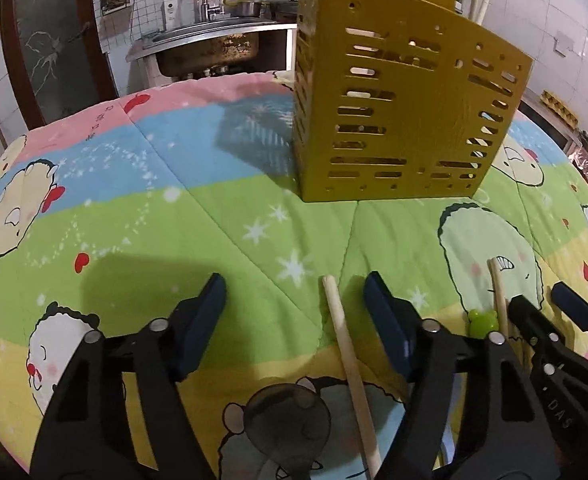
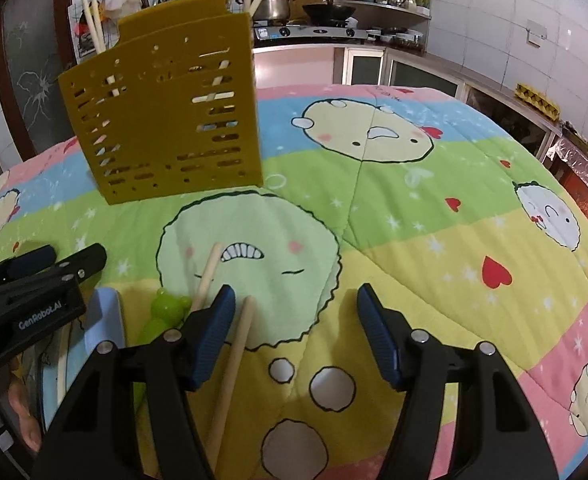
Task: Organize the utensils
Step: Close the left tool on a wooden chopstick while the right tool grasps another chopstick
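Chopsticks lie on the quilt [image 1: 222, 216] near the far gold holder [image 1: 402, 112]: I hover my left gripper [image 1: 294, 292] and right gripper [image 2: 294, 300], both open and empty, astride one chopstick [image 1: 346, 344] and another chopstick [image 2: 234, 360]; next, I judge, closing squarely.

A cartoon-print quilt [image 2: 434, 208] covers the table, with a steel sink [image 1: 210, 46] and gas stove [image 2: 310, 33] behind.
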Motion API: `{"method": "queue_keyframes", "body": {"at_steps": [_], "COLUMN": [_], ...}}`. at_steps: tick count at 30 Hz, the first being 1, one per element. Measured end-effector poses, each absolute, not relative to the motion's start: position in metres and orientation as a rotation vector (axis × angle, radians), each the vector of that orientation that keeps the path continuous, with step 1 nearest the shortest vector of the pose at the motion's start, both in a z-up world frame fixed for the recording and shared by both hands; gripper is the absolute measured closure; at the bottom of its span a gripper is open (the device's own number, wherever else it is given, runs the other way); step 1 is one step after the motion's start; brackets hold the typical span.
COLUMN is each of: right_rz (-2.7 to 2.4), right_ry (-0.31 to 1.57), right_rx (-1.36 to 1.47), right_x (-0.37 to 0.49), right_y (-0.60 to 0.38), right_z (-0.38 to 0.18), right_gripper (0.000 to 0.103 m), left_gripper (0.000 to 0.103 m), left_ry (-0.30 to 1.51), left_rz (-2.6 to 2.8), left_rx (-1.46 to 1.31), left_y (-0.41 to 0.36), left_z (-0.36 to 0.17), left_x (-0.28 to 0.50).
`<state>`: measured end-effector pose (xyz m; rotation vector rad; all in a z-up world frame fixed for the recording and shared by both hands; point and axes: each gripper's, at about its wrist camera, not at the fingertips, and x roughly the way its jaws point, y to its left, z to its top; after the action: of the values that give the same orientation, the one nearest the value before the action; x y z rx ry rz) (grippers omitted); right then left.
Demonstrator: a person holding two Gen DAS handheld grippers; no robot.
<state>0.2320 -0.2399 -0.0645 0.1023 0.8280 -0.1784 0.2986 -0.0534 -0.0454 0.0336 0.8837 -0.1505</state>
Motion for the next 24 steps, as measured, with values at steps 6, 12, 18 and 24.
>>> {"method": "queue_keyframes", "body": {"at_steps": [6,12,18,24], "right_rz": [-0.159,-0.147,-0.139,-0.13], "right_ry": [0.838,0.855,0.861,0.859], "right_rx": [0.107,0.121,0.119,0.137], "right_x": [0.232,0.233,0.237,0.242], "right_y": [-0.237,-0.232,-0.228,-0.228], "right_z": [-0.066,-0.067,-0.067,-0.067], "right_gripper": [0.06,0.072,0.083,0.094], "left_gripper": [0.054,0.065,0.083,0.089], "left_ry": [0.886,0.898,0.904,0.911], "left_rz": [-0.176,-0.176,-0.194,-0.194], "left_rx": [0.057,0.057,0.067,0.053], "left_y": [-0.064,-0.069,-0.076,-0.074], "left_z": [-0.047,-0.045,-0.045,-0.045], "left_x": [0.289,0.286,0.285,0.287]}}
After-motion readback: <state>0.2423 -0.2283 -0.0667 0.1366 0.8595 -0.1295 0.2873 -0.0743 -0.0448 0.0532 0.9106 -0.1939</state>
